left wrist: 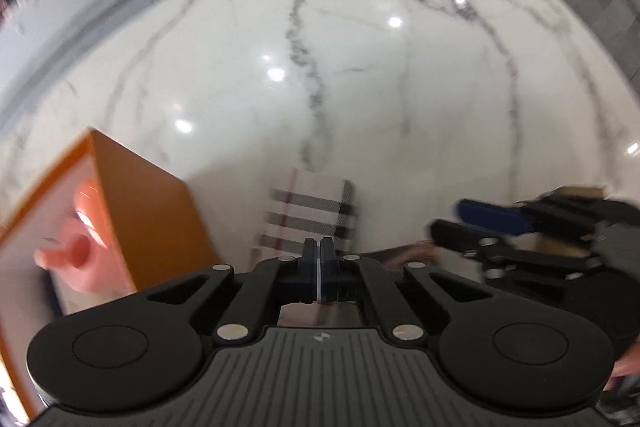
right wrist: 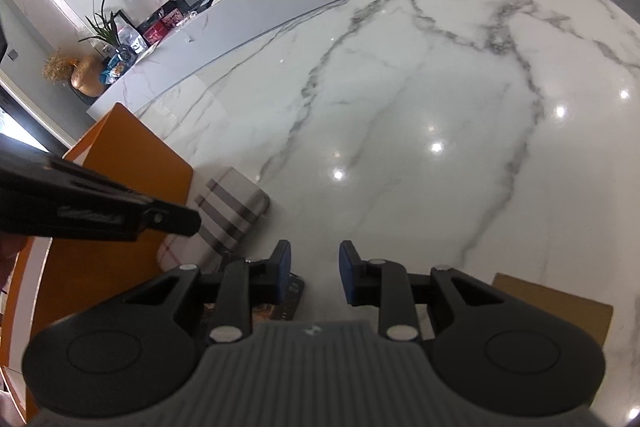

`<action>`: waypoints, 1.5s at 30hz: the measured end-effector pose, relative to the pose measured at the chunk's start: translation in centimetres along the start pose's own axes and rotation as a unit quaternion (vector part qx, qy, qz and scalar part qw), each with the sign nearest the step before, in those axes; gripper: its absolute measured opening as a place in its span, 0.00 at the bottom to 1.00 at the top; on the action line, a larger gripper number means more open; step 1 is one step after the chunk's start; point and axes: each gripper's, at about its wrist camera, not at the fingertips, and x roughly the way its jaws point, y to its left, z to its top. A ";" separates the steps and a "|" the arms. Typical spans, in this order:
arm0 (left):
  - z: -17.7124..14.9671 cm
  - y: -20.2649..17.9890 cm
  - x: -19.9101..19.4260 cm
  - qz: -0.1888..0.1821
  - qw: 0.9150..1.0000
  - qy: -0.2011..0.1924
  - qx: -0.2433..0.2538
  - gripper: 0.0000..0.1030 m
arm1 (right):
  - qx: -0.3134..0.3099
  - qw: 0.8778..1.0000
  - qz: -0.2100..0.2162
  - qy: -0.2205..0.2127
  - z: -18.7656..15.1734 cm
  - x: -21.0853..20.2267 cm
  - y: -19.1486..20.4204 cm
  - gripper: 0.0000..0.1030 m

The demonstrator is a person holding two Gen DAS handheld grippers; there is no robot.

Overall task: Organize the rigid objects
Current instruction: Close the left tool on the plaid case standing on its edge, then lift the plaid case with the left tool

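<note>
Ribbed grey left gripper (left wrist: 319,267), checked box (left wrist: 310,217), glossy marble table (left wrist: 400,87)

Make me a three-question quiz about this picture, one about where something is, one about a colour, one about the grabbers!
1. Where is the striped box?
A. beside the big box
B. on the floor
C. on top of the television

2. What colour is the big box?
A. green
B. orange
C. purple

3. How is the left gripper?
A. wide open
B. shut with nothing in it
C. holding a spoon

Answers: 1 A, it stands on the marble table next to the big box. 2 B, its sides are orange. 3 B, its pads meet with nothing between them, while the right gripper is open.
</note>
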 end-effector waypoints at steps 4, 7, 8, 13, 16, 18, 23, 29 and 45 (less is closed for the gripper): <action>0.0 -0.6 0.7 0.015 1.000 -0.008 0.026 0.51 | -0.006 1.000 0.000 -0.006 0.0 -0.2 0.4 0.27; 0.5 -0.4 2.1 0.021 0.999 0.010 0.024 0.61 | -0.012 1.000 0.002 -0.010 0.0 -0.2 0.6 0.27; 0.6 -0.3 2.5 0.020 1.000 0.013 0.018 0.68 | -0.014 1.000 0.004 -0.010 0.0 -0.1 0.7 0.27; 0.7 -0.6 3.4 0.017 0.999 0.016 0.026 0.69 | -0.017 1.000 -0.004 -0.016 0.2 0.0 0.7 0.27; 0.7 -1.0 4.1 0.007 0.999 0.028 0.023 0.69 | 0.000 1.000 -0.007 -0.014 0.4 0.1 0.2 0.27; 0.7 -1.6 4.7 0.021 0.999 0.033 0.037 0.70 | 0.003 1.000 -0.011 -0.014 0.5 0.2 0.0 0.27; 0.9 -1.8 5.1 0.027 0.998 0.031 0.038 0.77 | 0.020 1.000 -0.015 -0.014 0.6 0.3 -0.6 0.26; 1.0 -2.0 4.6 0.050 0.996 0.028 0.069 0.47 | 0.016 1.000 -0.007 -0.006 0.5 0.5 -0.5 0.27; 1.7 2.0 0.7 0.009 1.000 0.012 0.023 0.18 | -0.083 0.994 0.069 -0.006 2.0 3.9 4.7 0.01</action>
